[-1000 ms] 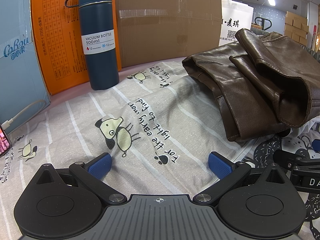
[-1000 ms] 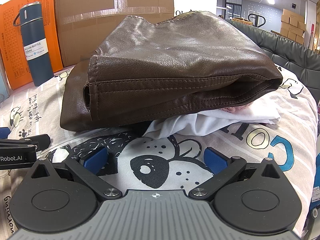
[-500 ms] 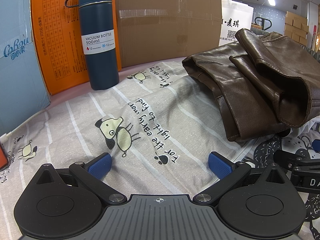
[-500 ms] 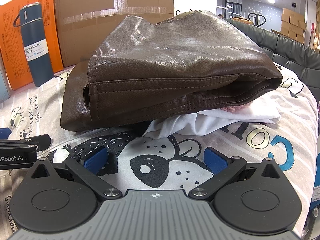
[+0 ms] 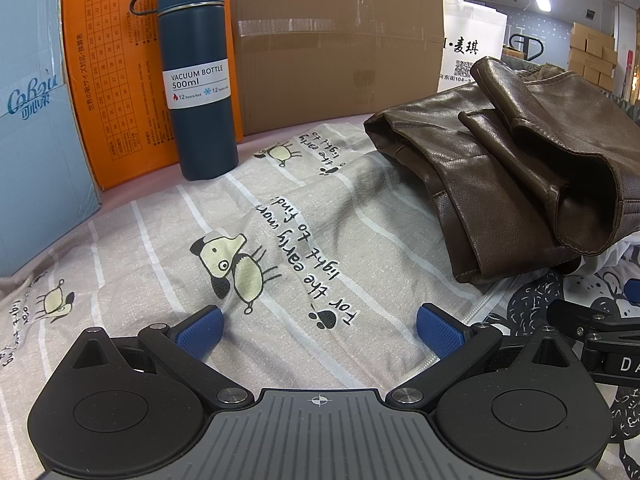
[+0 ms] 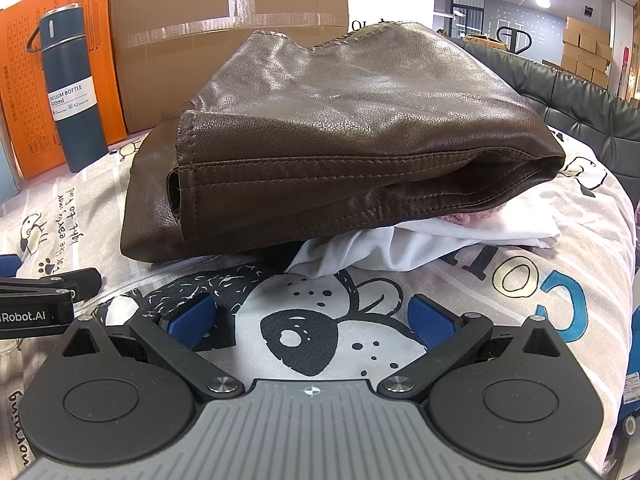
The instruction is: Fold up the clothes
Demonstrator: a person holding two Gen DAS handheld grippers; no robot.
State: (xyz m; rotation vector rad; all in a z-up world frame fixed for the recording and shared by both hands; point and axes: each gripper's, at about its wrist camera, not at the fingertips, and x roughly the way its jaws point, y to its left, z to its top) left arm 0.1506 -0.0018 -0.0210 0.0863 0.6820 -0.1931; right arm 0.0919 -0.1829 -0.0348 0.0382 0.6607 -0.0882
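Currently, both claws are seen spread wide, nothing between the pads, resting low over the printed bedsheet. The brown leather jacket is found bundled in a loose fold on the sheet, lying on a white garment. From the right claw it lies dead ahead and near, its stitched hem running crosswise to the fingers. From the left claw the same jacket is placed ahead and off to the right, well apart from the pads. The right claw is therefore judged the nearer one for a first grasp on the hem. A blue bottle and a cardboard box are noted behind, clear of the jacket.
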